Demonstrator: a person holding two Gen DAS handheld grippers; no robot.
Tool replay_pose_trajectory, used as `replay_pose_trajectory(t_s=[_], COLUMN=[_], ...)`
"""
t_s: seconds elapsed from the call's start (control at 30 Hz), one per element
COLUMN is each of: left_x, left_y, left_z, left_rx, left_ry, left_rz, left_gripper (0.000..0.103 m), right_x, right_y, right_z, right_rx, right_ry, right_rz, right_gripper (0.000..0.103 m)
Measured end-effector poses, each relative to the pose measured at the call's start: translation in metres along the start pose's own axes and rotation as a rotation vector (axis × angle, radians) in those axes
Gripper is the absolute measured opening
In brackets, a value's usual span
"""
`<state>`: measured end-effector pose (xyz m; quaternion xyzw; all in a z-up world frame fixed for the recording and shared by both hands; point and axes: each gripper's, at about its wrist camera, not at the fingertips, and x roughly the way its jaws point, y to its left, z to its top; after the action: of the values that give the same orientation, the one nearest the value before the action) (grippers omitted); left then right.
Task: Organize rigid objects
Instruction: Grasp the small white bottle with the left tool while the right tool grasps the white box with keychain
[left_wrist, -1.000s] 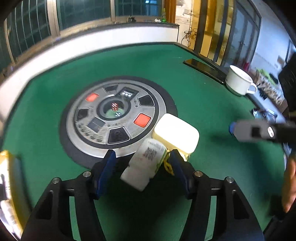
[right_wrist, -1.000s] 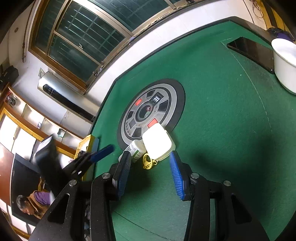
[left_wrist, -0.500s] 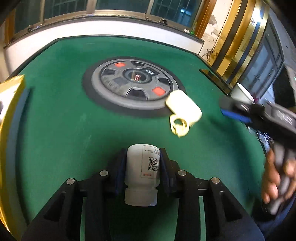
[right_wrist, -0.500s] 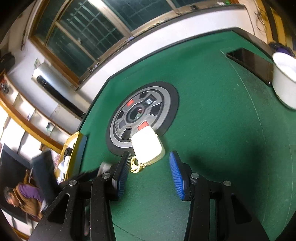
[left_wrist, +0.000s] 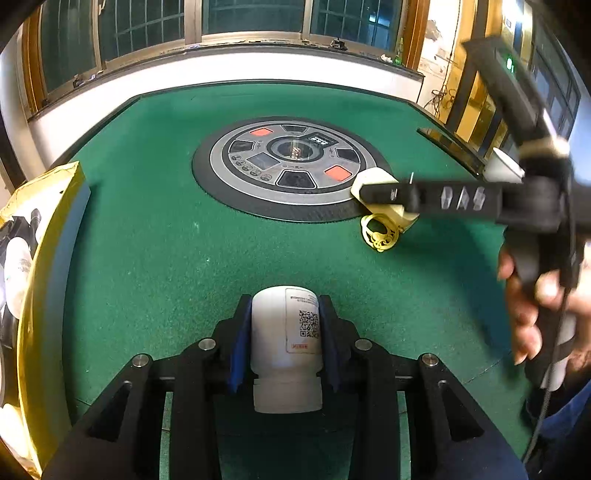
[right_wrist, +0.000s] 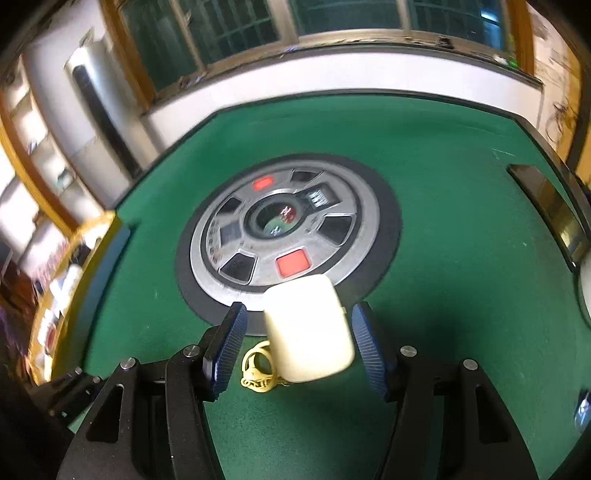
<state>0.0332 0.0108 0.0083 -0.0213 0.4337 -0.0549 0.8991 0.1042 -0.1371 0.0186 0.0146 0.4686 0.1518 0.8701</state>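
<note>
Left hand-held gripper (left_wrist: 284, 334) is clenching a white bottle (left_wrist: 284, 332) above the tabletop (left_wrist: 147, 240), while right hand-held gripper (right_wrist: 297, 345), jaws just opening, is straddling a cream case (right_wrist: 308, 328) untouched near the tabletop's centre.

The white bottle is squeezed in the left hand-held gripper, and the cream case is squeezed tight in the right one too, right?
Not quite. The white bottle is squeezed in the left hand-held gripper, but the cream case is not squeezed. The right wrist view shows the right hand-held gripper with its jaws open on either side of the case, gaps showing; they have just been opening wider.
</note>
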Motion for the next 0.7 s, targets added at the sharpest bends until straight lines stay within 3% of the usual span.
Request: replay_pose_trajectory(t_s=[0.07, 0.27, 0.5, 0.7], left_x=[0.001, 0.002, 0.003, 0.004], left_y=[0.0, -0.001, -0.009, -0.015], left_z=[0.0, 0.001, 0.001, 0.001], left_rx=[0.005, 0.011, 0.047, 0.07], left_ry=[-0.005, -0.008, 0.003, 0.005], left_rz=[0.009, 0.016, -0.008, 0.016], left_gripper=[0.031, 0.032, 0.052, 0.053], right_x=[0.004, -0.005, -0.008, -0.006], right_y=[0.002, -0.007, 0.0, 0.0], right_z=[-0.006, -0.015, -0.022, -0.022], right_rx=[-0.033, -0.009, -0.044, -0.033], right_ry=[0.003, 0.002, -0.019, -0.042], right_rz=[-0.035, -0.022, -0.068, -0.074], right_gripper=[0.043, 0.043, 0.043, 0.043])
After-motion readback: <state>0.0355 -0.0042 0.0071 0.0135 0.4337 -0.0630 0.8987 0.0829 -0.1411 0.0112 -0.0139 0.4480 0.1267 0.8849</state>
